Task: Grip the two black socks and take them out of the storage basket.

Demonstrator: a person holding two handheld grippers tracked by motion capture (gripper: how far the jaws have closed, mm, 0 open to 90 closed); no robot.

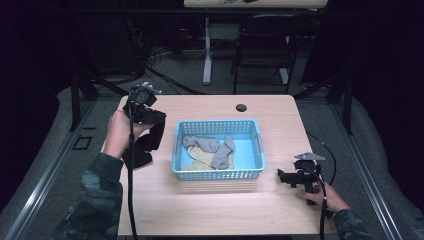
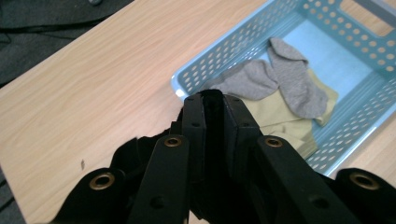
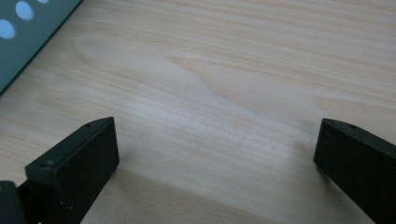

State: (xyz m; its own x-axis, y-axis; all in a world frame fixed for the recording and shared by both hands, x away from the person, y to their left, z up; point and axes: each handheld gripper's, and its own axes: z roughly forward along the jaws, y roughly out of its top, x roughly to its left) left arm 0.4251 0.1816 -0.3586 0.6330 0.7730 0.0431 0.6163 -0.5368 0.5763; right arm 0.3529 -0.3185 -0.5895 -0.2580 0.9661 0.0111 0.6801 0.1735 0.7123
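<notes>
A black sock (image 1: 145, 145) hangs from my left gripper (image 1: 156, 120), raised above the table left of the blue basket (image 1: 218, 173). In the left gripper view the jaws of that gripper (image 2: 214, 100) are shut on the black sock (image 2: 214, 140), just short of the basket's near corner (image 2: 187, 79). Inside the basket lie grey socks (image 1: 215, 149) over a yellowish cloth (image 1: 197, 161); the grey socks (image 2: 280, 77) and the yellow cloth (image 2: 275, 116) show in the left gripper view too. My right gripper (image 1: 284, 176) rests low on the table right of the basket, open, nothing between its jaws (image 3: 215, 154).
A wooden table (image 1: 210, 210) bears everything; a dark round hole (image 1: 241, 107) sits near its far edge. Beyond the table stand a chair (image 1: 265, 45) and a desk leg (image 1: 207, 50). Bare wood lies in front of the basket.
</notes>
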